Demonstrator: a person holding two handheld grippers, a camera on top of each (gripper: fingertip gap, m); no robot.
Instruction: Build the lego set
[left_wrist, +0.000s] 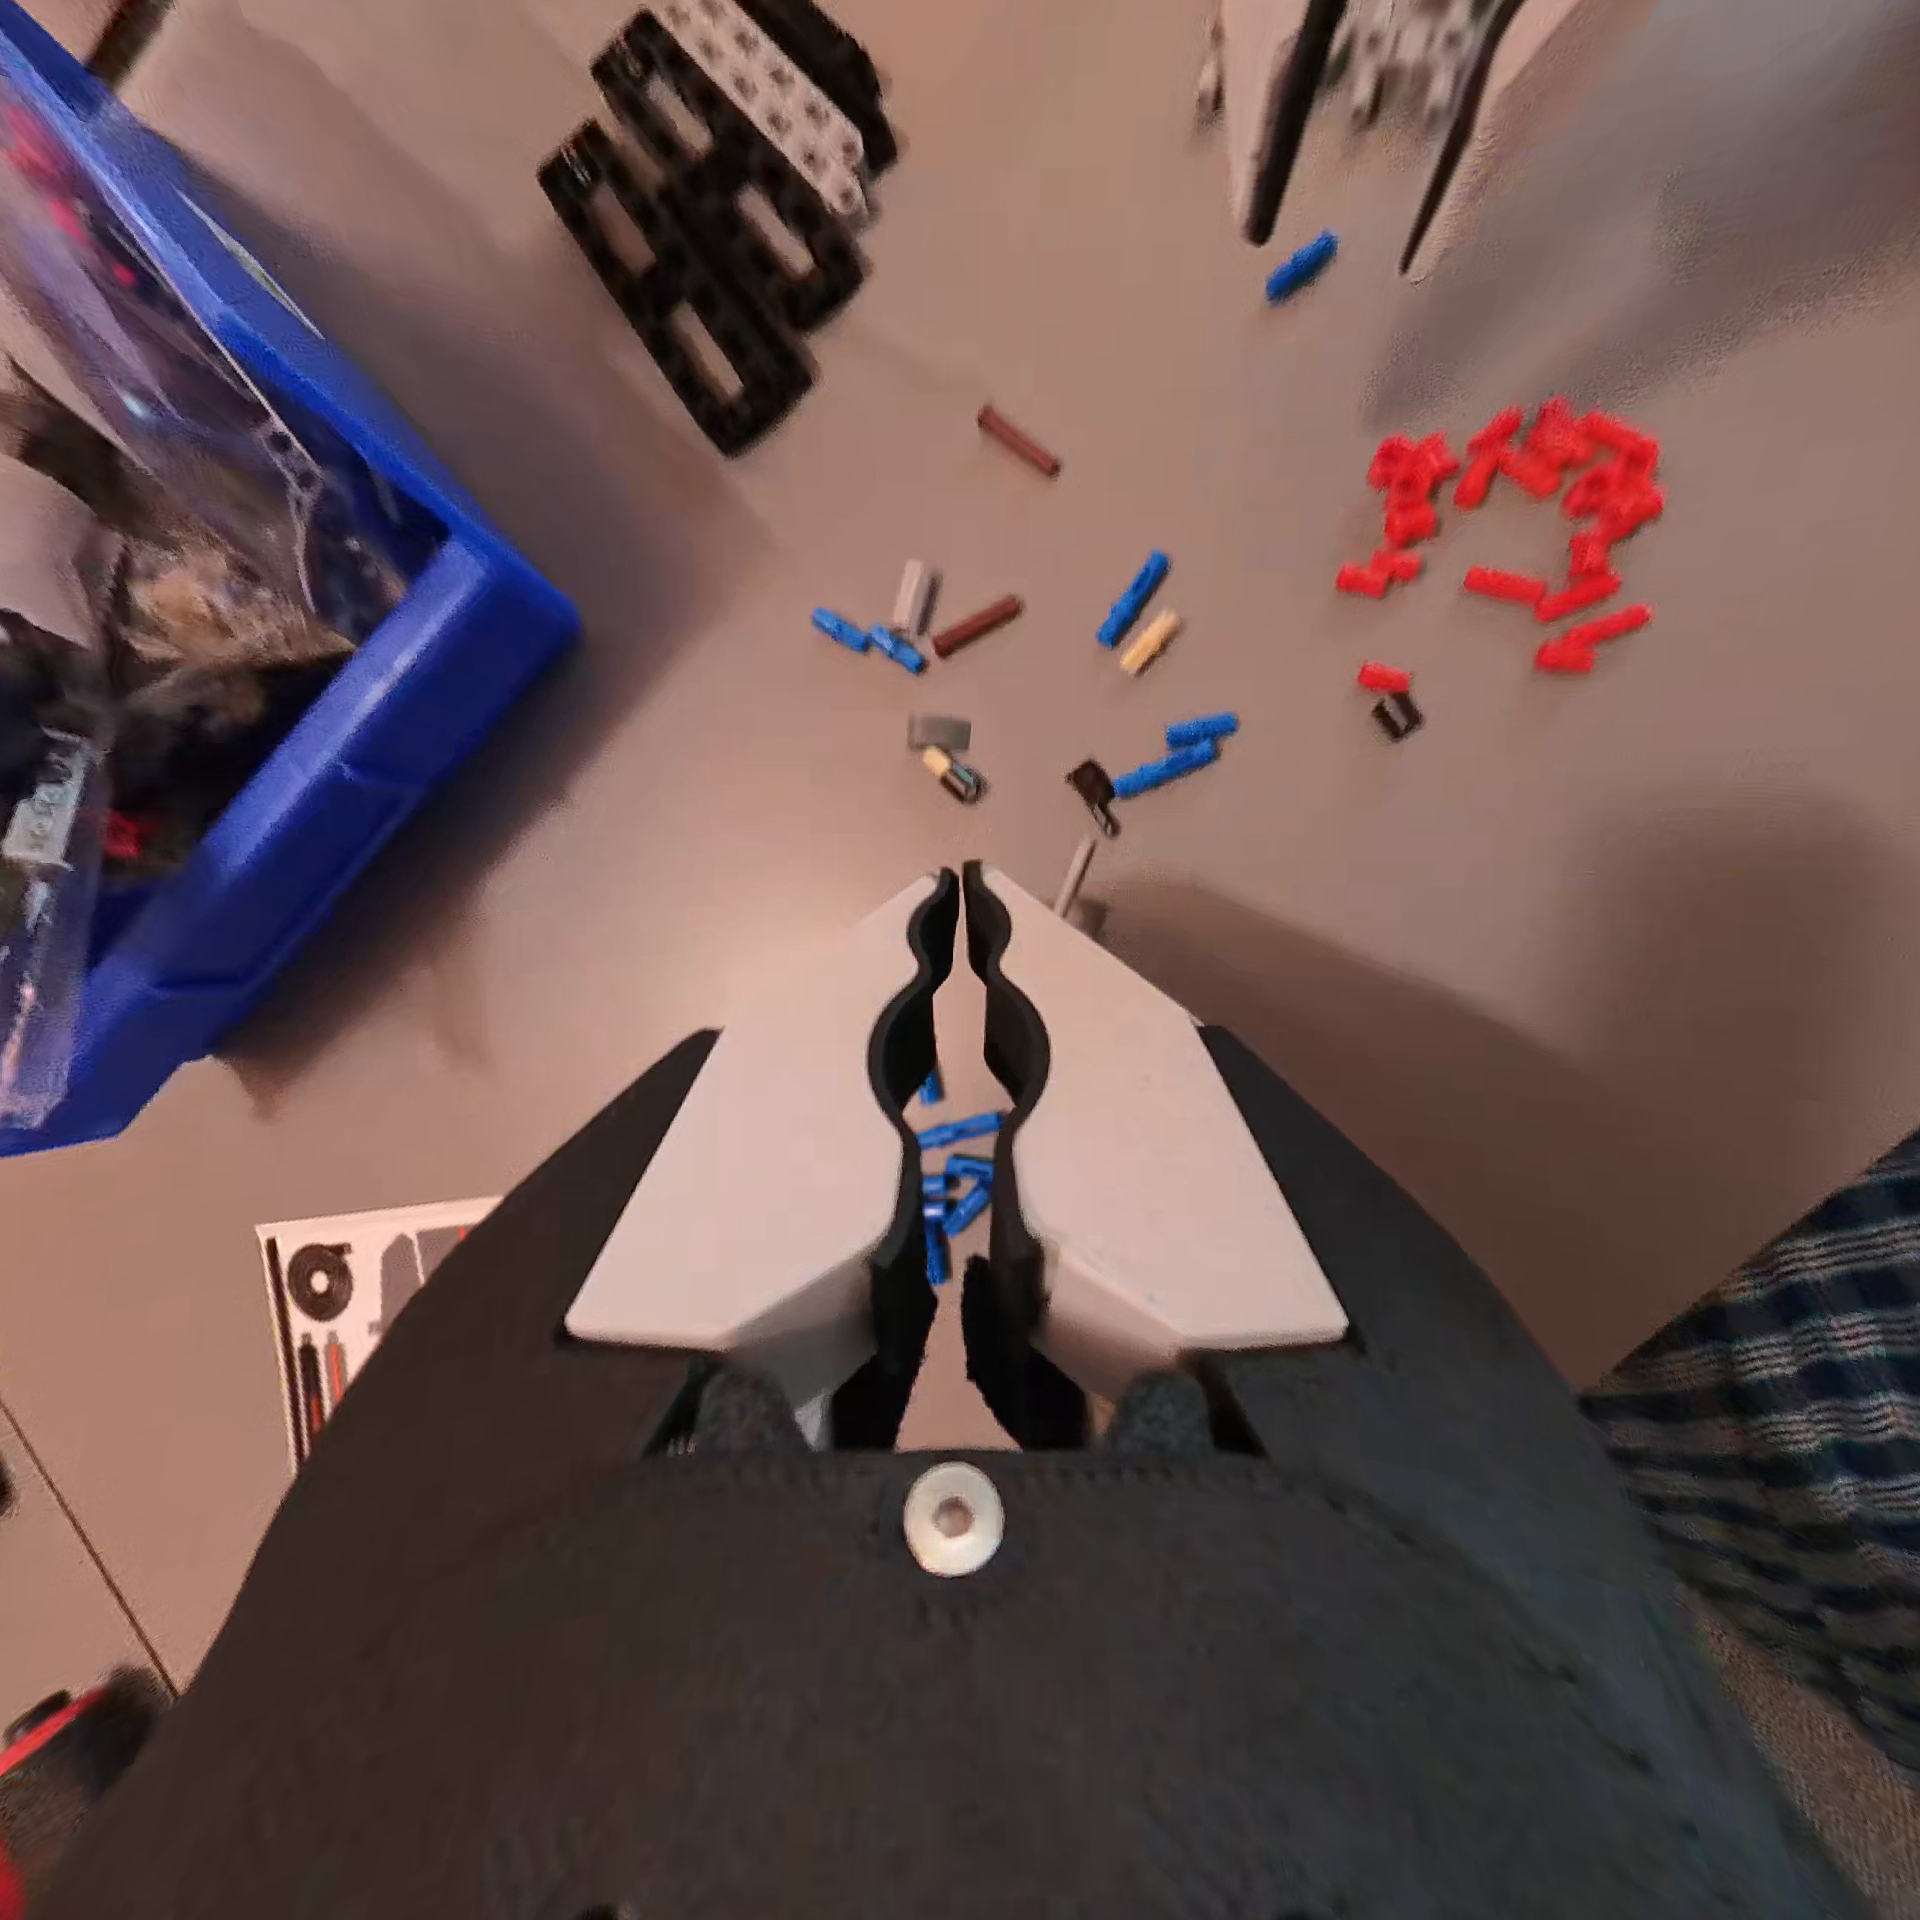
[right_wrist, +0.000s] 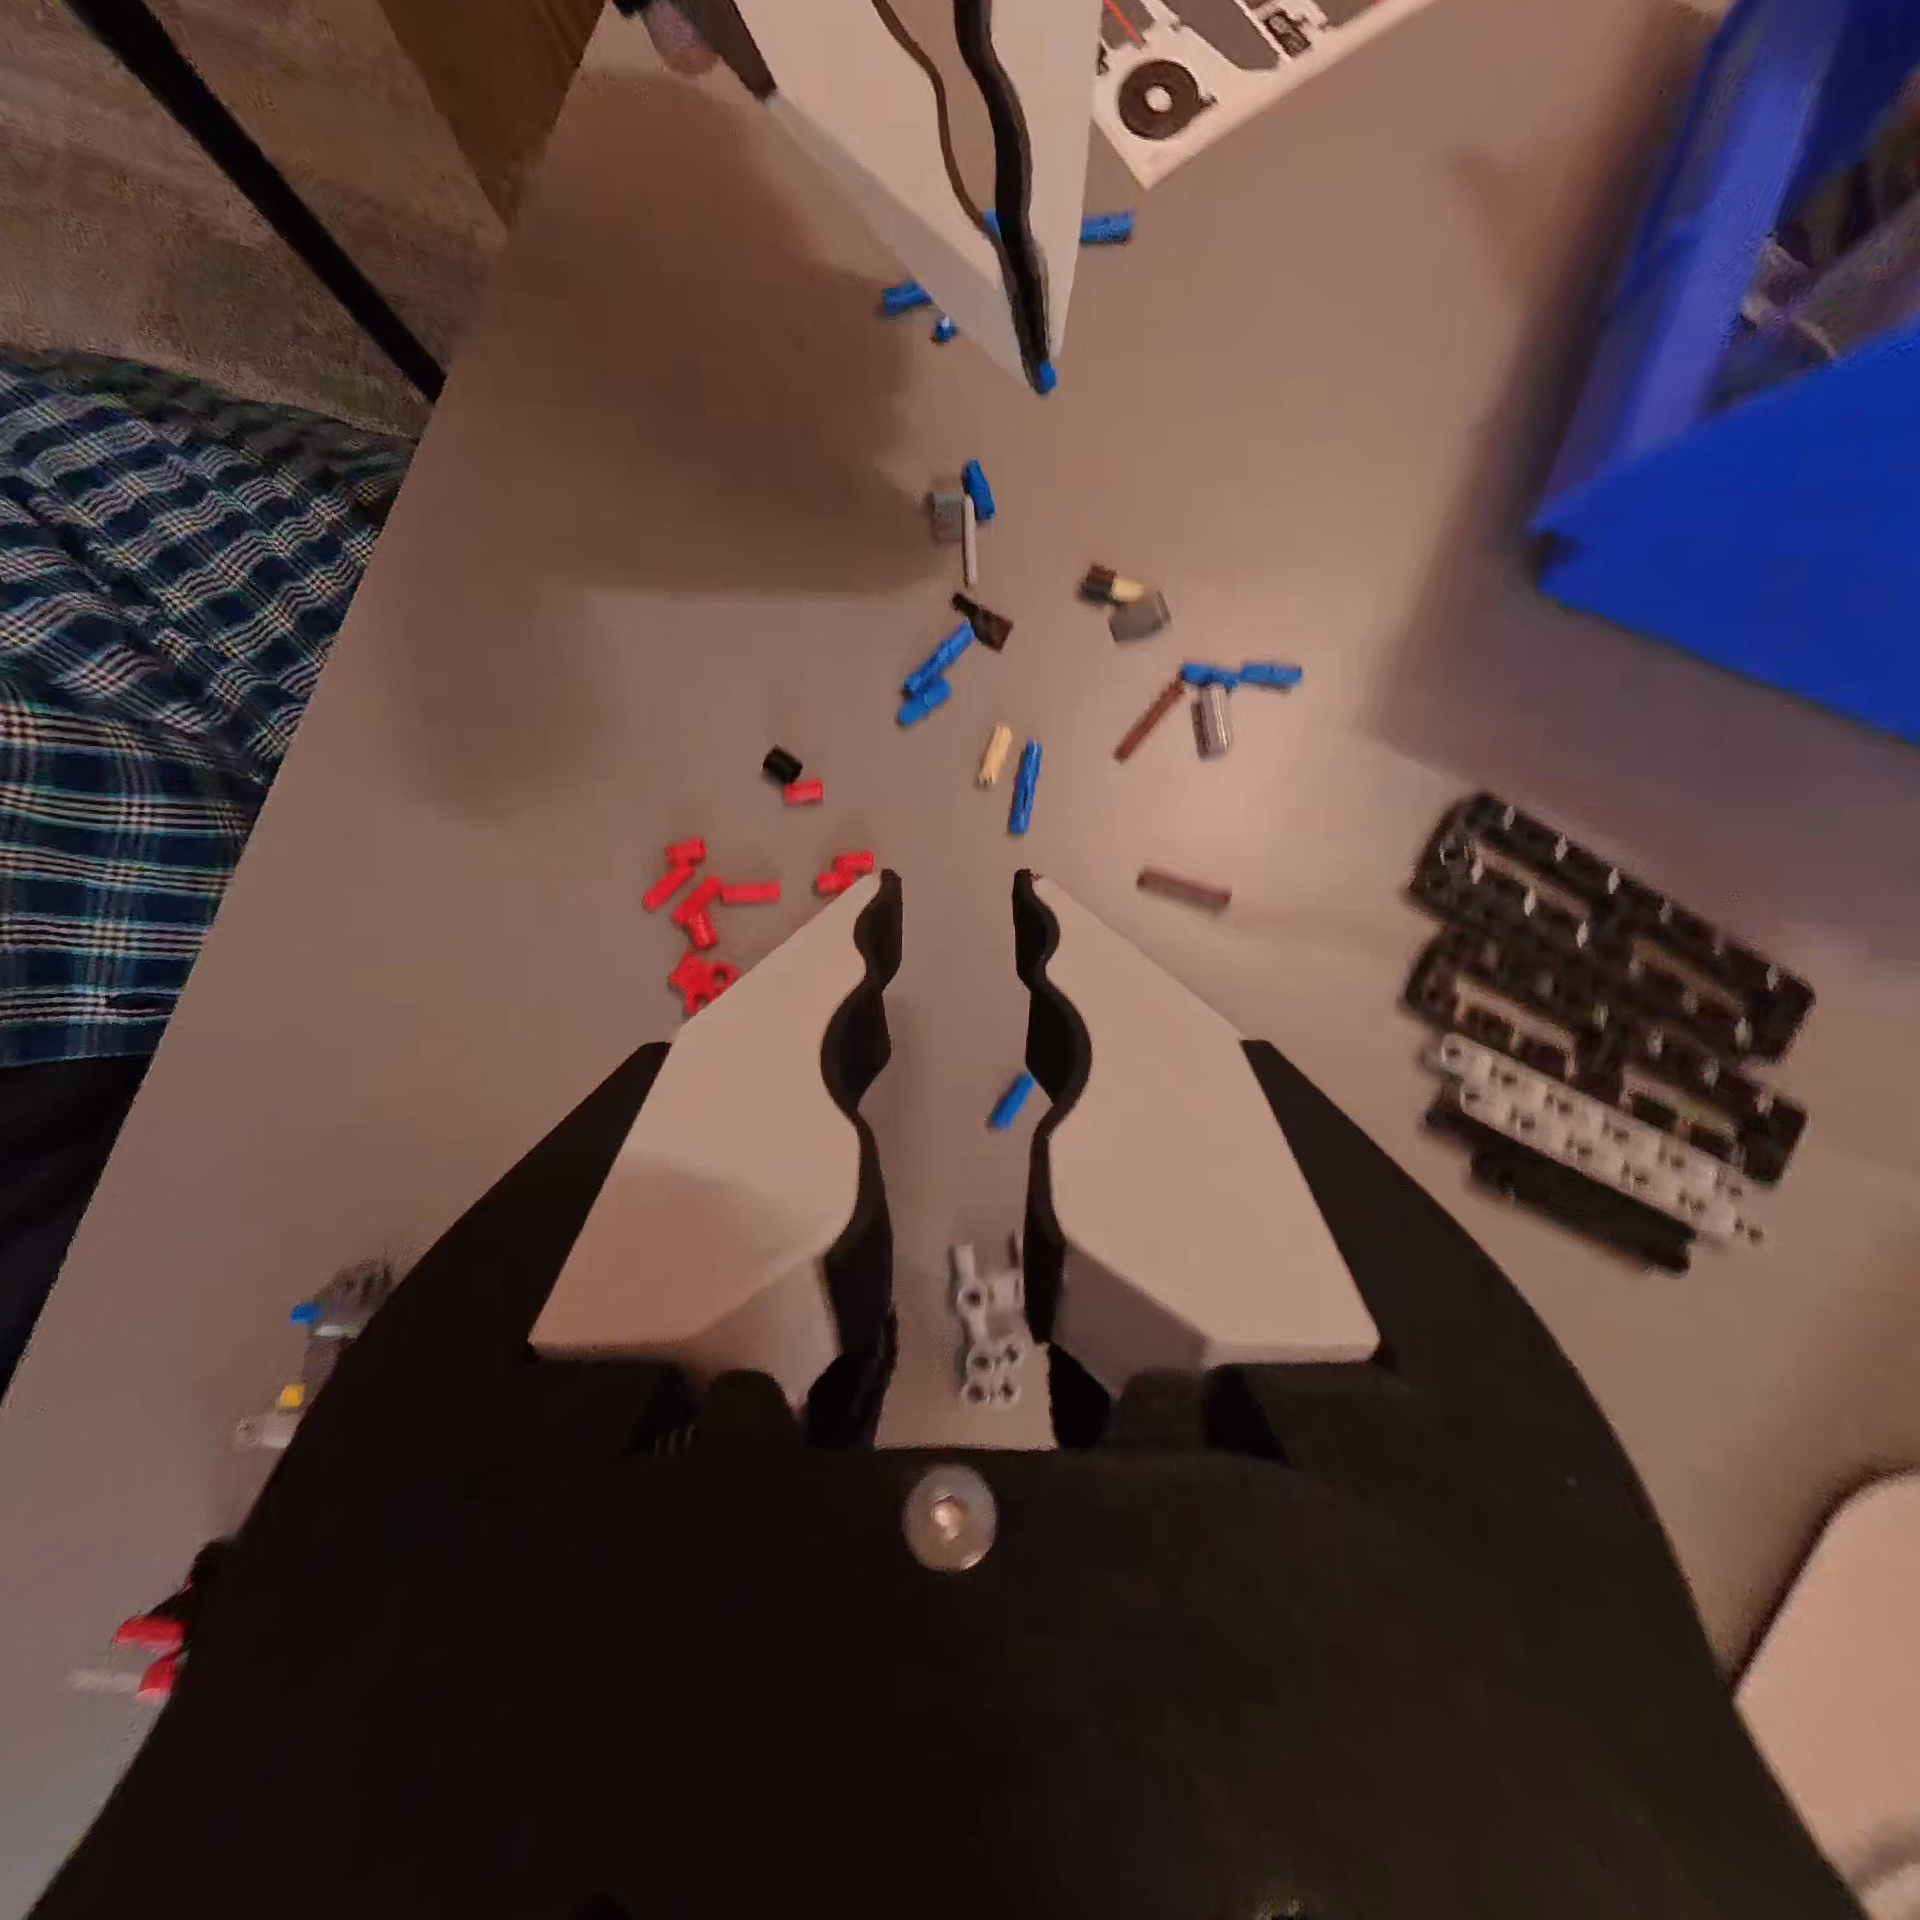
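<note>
Left claw (left_wrist: 958, 871): fingers nearly together, clenched on a blue pin (right_wrist: 1043, 374), visible at its tip only in the right wrist view. Right claw (right_wrist: 954, 881): released, nothing between its fingers, hovering above the counter (right_wrist: 1351, 520).

Left wrist view: black frame (left_wrist: 717, 229) at 11 o'clock; red pins (left_wrist: 1517, 509) at 2 o'clock; blue bin (left_wrist: 312, 727) at 9 o'clock; instruction sheet (left_wrist: 332, 1288) at 8 o'clock.

Loose blue, brown, tan and grey parts (right_wrist: 1023, 784) lie scattered between the two claws. A grey connector (right_wrist: 987, 1340) lies under the right claw. A plaid sleeve (right_wrist: 156, 644) borders the counter at 9 o'clock in the right wrist view.
</note>
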